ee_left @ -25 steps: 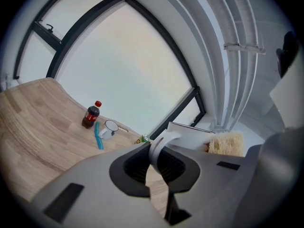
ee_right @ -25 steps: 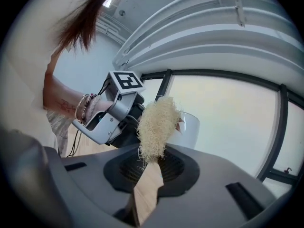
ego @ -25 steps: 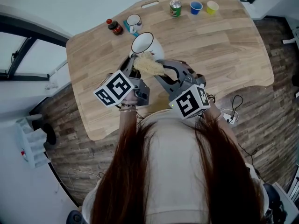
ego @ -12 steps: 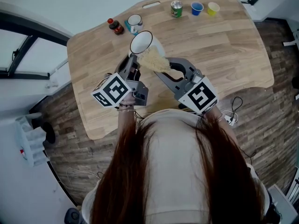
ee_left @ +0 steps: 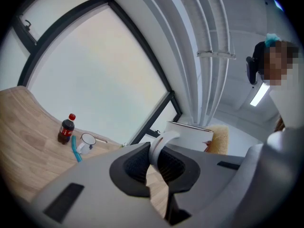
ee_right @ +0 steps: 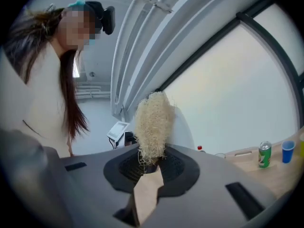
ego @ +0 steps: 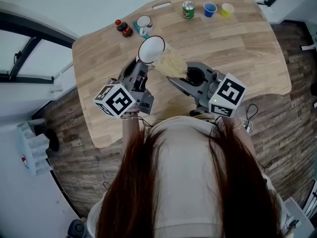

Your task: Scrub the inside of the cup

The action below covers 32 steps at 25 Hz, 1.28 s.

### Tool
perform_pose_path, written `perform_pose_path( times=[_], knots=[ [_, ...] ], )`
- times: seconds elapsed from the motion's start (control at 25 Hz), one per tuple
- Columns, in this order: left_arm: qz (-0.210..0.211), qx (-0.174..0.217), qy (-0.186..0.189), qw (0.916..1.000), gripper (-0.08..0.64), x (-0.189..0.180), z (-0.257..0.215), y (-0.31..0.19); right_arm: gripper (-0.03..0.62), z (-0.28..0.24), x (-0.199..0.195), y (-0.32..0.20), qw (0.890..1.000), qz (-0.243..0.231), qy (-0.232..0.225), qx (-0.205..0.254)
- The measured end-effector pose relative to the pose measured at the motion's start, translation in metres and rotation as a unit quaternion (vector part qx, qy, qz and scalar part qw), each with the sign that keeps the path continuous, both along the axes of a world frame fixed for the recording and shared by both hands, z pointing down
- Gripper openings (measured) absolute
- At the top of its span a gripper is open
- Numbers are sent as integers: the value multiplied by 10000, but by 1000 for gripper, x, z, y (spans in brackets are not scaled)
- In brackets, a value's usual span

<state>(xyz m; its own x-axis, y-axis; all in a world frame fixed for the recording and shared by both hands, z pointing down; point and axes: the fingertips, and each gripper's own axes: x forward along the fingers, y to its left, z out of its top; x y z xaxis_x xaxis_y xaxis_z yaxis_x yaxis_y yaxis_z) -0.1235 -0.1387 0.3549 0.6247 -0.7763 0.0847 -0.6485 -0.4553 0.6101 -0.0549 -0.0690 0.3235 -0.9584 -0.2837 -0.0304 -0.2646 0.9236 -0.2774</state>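
Right hand-held gripper (ee_right: 149,167), clamping the scrubber (ego: 171,63), has swung beside the cup (ego: 151,49), whose handle the left hand-held gripper (ee_left: 159,160) pinches, so it probably still needs inserting.

Above the table (ego: 237,48), scrubber (ego: 171,63) just right of cup (ego: 151,49); bottle (ego: 122,28) and mug (ego: 144,22) behind.

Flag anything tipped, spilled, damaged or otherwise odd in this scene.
Nothing is spilled or broken. The only unusual thing looks deliberate: the white cup is lifted off the table, held by its handle in the left gripper. The right gripper holds the scrubber beside it. The can stands upright.
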Motion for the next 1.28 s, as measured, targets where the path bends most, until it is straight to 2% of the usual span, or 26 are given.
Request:
perform_pose_path(
  times=[0.16, 0.32, 0.72, 1.04, 1.28],
  knots=[
    [289, 223, -47, 9993, 25, 4, -7, 5, 74, -5, 8, 5, 9968, -534, -379, -450],
    [496, 460, 0, 9977, 25, 7, -13, 10, 74, -9, 15, 8, 9917, -838, -631, -748],
    [1171, 710, -73, 9906, 25, 18, -18, 23, 74, -10, 26, 21, 9810, -1581, -604, -949],
    [1882, 862, 48, 9783, 25, 25, -22, 42, 74, -12, 30, 43, 9641, -2340, -567, -1122],
    [2313, 902, 165, 9686, 25, 31, -23, 54, 74, -12, 31, 56, 9540, -2706, -487, -1200]
  ],
)
